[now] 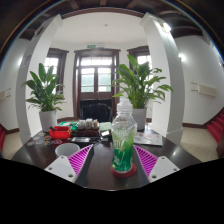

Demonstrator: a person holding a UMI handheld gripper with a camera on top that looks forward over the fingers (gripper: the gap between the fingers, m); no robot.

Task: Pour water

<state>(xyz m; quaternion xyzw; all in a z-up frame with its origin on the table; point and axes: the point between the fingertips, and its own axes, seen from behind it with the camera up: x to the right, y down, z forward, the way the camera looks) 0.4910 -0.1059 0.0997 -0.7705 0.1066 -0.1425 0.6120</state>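
Observation:
A clear plastic bottle (123,140) with a green label and a red base ring stands upright on the dark table (100,170). It sits between my gripper's (112,162) two fingers, nearer the right one, with a gap at each side. The magenta pads (80,157) are spread wide, so the gripper is open. A small white cup (67,149) rests on the table just beyond the left finger.
At the table's far side lie a red box (60,131), a dark box (86,126) and other small items. Two potted plants (45,95) flank a wooden door (96,85). Red chairs (215,128) stand at both sides.

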